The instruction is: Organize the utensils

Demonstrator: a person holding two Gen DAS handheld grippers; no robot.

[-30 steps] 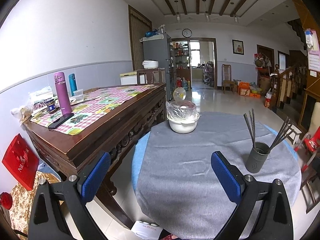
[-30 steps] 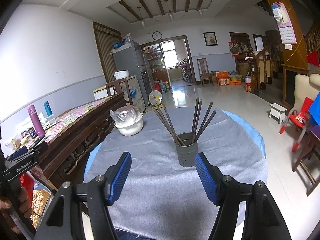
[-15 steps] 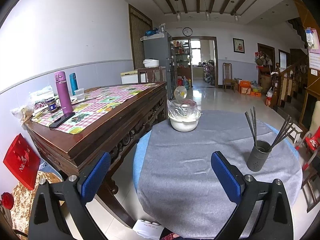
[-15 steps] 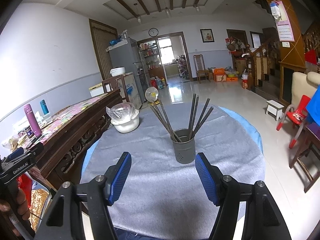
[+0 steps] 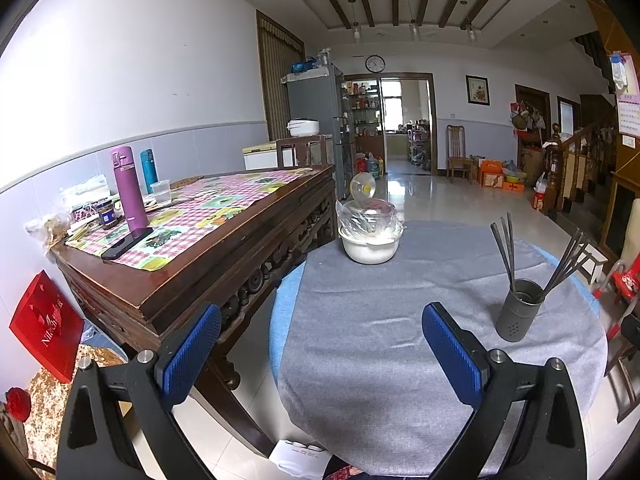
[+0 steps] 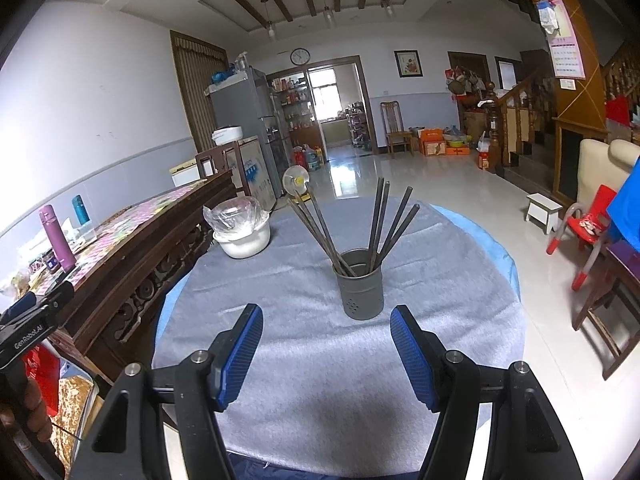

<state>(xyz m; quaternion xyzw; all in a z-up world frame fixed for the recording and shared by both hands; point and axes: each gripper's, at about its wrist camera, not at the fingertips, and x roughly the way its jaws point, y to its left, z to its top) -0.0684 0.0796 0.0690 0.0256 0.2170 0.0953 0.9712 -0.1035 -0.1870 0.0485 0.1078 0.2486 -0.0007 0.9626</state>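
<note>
Blue-padded jaws of the right gripper (image 6: pixel 326 350) are standing apart with nothing between them, hovering over the grey-clothed round worktop (image 6: pixel 304 392). Just beyond them the grey utensil holder (image 6: pixel 362 286) is standing upright, dark chopsticks (image 6: pixel 378 220) leaning inside it. The left gripper (image 5: pixel 322 350) is likewise gaping empty, nearer than the holder. Farther left of the holder a plastic-covered white bowl (image 6: pixel 242 236) is sitting.
</note>
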